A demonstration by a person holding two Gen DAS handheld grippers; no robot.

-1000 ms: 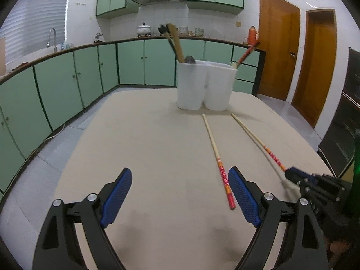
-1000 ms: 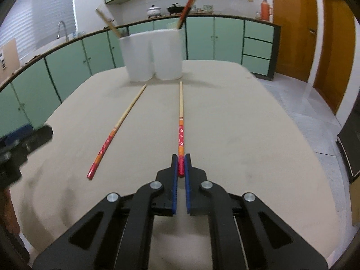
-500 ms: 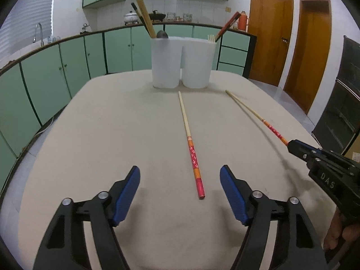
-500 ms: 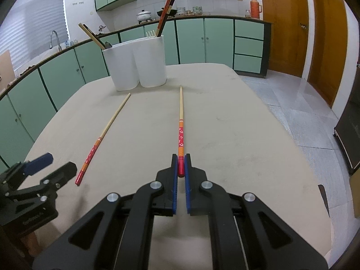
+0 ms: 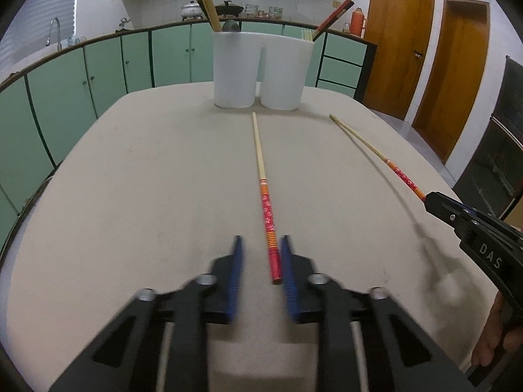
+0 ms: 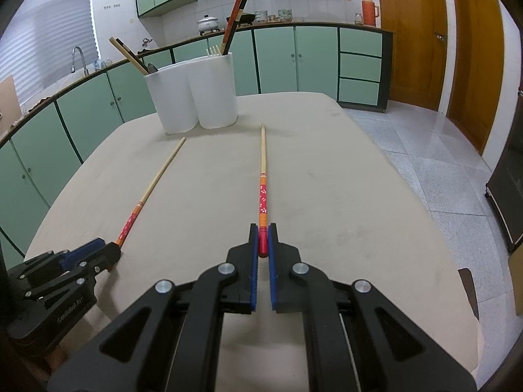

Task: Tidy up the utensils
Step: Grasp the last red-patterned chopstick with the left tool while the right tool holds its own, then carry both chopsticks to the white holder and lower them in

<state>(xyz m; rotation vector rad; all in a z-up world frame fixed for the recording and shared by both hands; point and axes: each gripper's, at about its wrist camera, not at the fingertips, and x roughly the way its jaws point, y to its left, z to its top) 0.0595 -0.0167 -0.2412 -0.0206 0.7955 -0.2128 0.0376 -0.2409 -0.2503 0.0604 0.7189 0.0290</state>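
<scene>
Two long chopsticks with red and orange patterned ends lie on the beige table [image 5: 130, 196], tips toward a white twin utensil holder [image 5: 235, 72] at the far edge. My left gripper [image 5: 261, 241] straddles the red end of the left chopstick [image 5: 261, 170]. Its jaws are closing: the right pad touches the stick and the left pad stands apart. My right gripper [image 6: 263, 245] is shut on the red end of the right chopstick [image 6: 262, 170], which rests on the table. The holder [image 6: 196, 94] contains dark chopsticks, wooden handles and a fork.
Green cabinets [image 5: 98, 65] with a counter, sink and pots curve along the left and back. Wooden doors [image 5: 398, 49] stand at the right, and a dark appliance [image 6: 506, 179] stands on the tiled floor [image 6: 425, 150]. A hand holds the right gripper [image 5: 434, 202].
My left gripper has moved forward and down to the left chopstick's red end, and its jaws have narrowed from wide open to close around it. The right gripper keeps its hold and place.
</scene>
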